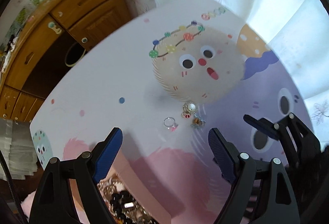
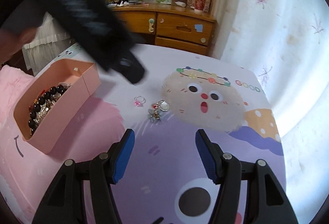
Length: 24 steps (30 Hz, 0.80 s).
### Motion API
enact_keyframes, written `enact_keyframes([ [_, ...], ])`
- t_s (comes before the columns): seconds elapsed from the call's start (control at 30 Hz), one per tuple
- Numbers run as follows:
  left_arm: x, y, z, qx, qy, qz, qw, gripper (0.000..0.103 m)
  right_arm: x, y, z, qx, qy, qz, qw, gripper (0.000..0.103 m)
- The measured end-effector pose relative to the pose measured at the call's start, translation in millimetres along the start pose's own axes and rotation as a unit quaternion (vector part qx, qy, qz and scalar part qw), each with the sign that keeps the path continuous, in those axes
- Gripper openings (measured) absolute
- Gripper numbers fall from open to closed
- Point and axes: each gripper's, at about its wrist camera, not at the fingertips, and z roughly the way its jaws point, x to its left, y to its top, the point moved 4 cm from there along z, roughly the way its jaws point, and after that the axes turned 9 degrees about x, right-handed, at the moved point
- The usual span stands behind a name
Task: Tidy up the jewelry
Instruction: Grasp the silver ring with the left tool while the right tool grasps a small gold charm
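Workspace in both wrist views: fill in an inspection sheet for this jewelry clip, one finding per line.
Surface: table under a pastel cartoon-print cloth, lying flat.
Job's things: open pink rectangular box holding a black bead bracelet and tangled metal jewelry; silver ring with a pink stone lying alone on the cloth; small cluster of rings and flower charms beside it.
Clutter: nothing seen on the cloth.
Grippers: left claw open and empty, above the loose pieces; right claw open and empty.
Cables: nothing seen.
Surroundings: wooden drawer cabinet, pale floral curtain.
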Motion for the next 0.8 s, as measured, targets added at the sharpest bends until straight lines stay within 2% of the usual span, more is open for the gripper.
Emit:
enact_keyframes([
  [0.07, -1, 7, 17, 0.028, 0.012, -0.002, 0.9995, 0.077, 3, 2, 5, -0.003, -0.002, -0.01, 1.0, 0.061],
  [0.17, 2, 13, 37, 0.054, 0.01, -0.013, 0.9984, 0.074, 5, 7, 13, -0.005, -0.007, -0.015, 1.0, 0.061],
  [0.37, 12, 14, 57, 0.078, -0.008, -0.037, 0.9963, 0.058, 5, 17, 26, -0.002, -0.009, -0.024, 1.0, 0.047],
  [0.53, 19, 12, 68, 0.099, -0.062, -0.058, 0.9915, 0.047, 5, 20, 36, 0.012, -0.001, -0.021, 1.0, 0.041],
  [0.63, 20, 11, 68, 0.087, -0.06, -0.053, 0.9929, 0.042, 8, 18, 37, 0.02, 0.006, -0.02, 1.0, 0.034],
  [0.67, 20, 11, 69, 0.086, -0.057, -0.051, 0.9934, 0.039, 9, 18, 38, 0.023, 0.009, -0.021, 0.999, 0.033],
  [0.73, 20, 10, 68, 0.082, -0.052, -0.046, 0.9942, 0.026, 11, 19, 39, 0.02, 0.015, -0.022, 0.999, 0.028],
  [0.77, 20, 9, 68, 0.081, -0.056, -0.048, 0.994, 0.018, 12, 19, 40, 0.021, 0.019, -0.023, 0.999, 0.026],
  [0.8, 18, 14, 66, 0.08, -0.063, -0.053, 0.9934, 0.014, 13, 19, 40, 0.02, 0.021, -0.023, 0.999, 0.023],
])
